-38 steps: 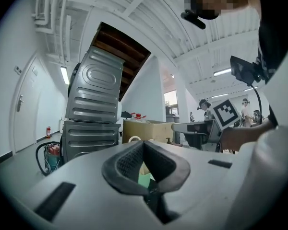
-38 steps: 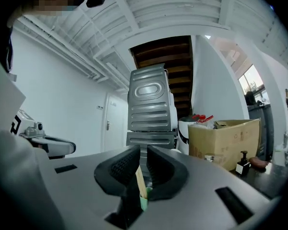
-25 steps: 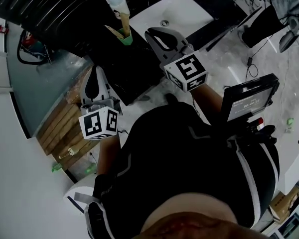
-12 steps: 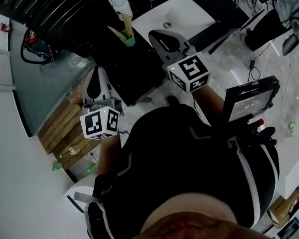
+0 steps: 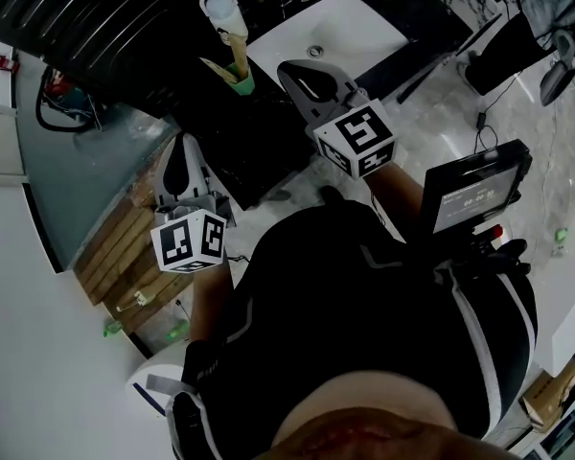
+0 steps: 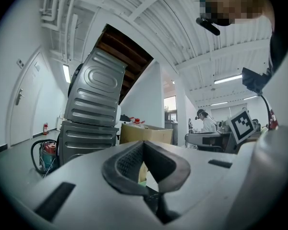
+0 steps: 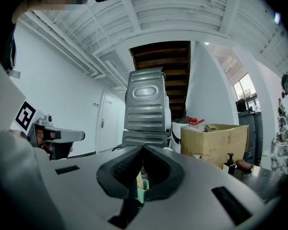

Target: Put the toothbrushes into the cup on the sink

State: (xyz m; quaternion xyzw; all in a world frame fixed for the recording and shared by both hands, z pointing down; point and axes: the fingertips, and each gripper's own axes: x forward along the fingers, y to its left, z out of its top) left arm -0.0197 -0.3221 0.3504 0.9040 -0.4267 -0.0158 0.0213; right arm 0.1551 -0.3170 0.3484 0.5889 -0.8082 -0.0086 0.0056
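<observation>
You are facing a tall grey ribbed machine point(image 7: 145, 107), which is filling the middle of both gripper views. Below you in the head view, a white sink point(image 5: 350, 27) is sitting in a dark desk point(image 5: 268, 137). A cardboard box point(image 7: 216, 140) is showing to the right in the right gripper view. A small screen point(image 5: 474, 195) is glowing at your right side.

You are holding the left gripper point(image 5: 180, 156) level, off the desk's left end. Its jaws are closed tip to tip, with nothing between them. You are holding the right gripper point(image 5: 297, 73) over the desk, just in front of the sink. Its jaws are also closed and empty.

The green cup point(image 5: 240, 77) is standing on the desk left of the sink, near the right gripper's tip. The wooden toothbrushes point(image 5: 238, 54) are standing upright in it. A white bottle point(image 5: 220, 8) is rising just behind them.
</observation>
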